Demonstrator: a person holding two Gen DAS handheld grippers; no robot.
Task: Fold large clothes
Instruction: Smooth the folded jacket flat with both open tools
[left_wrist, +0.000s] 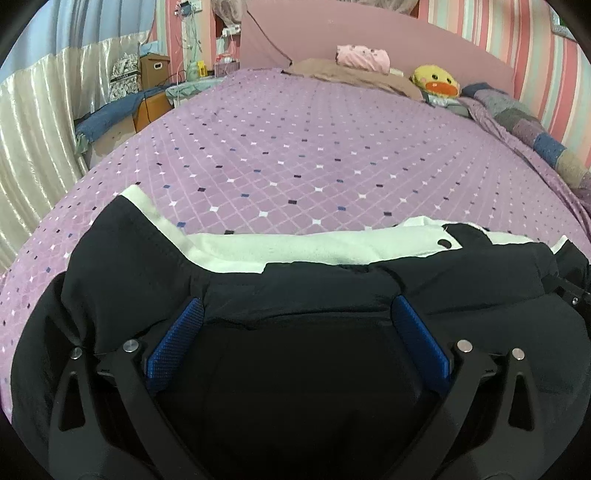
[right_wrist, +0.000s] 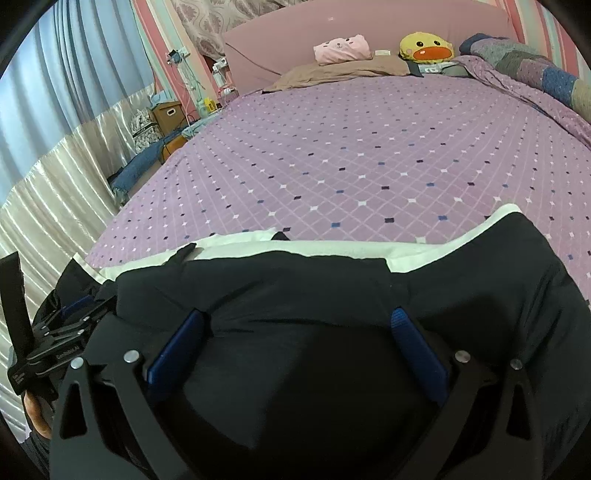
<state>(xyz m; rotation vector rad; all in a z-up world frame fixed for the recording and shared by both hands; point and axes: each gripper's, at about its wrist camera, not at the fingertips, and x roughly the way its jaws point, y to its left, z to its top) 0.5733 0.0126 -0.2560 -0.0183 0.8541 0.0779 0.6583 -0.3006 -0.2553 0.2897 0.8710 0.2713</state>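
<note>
Two grippers sit low over a black garment with white lining (left_wrist: 295, 291) bunched at the near edge of a bed. The left gripper (left_wrist: 295, 314) has its blue pads (left_wrist: 175, 343) spread wide, and dark cloth fills the gap between them without either pad pinching it. The right gripper (right_wrist: 297, 325) is likewise spread to its widest, its blue pads (right_wrist: 417, 354) standing apart with black fabric mounded between them, nothing clamped. In the right wrist view the left gripper shows at the far left, a hand (right_wrist: 37, 413) around its handle.

The garment's far edge shows a white band (left_wrist: 280, 251) running across, beyond which the purple diamond-patterned bedspread (left_wrist: 295, 147) lies flat and open all the way toward the headboard. That wide stretch is bare cloth. At the far end lie a brown blanket (right_wrist: 343, 70), a pink folded item (right_wrist: 341, 48) and a yellow duck plush (right_wrist: 426, 48). A patchwork quilt (right_wrist: 535, 70) lines the right edge. The left edge of the bed drops off toward curtains (right_wrist: 55, 155) and a cardboard box (right_wrist: 168, 112).
</note>
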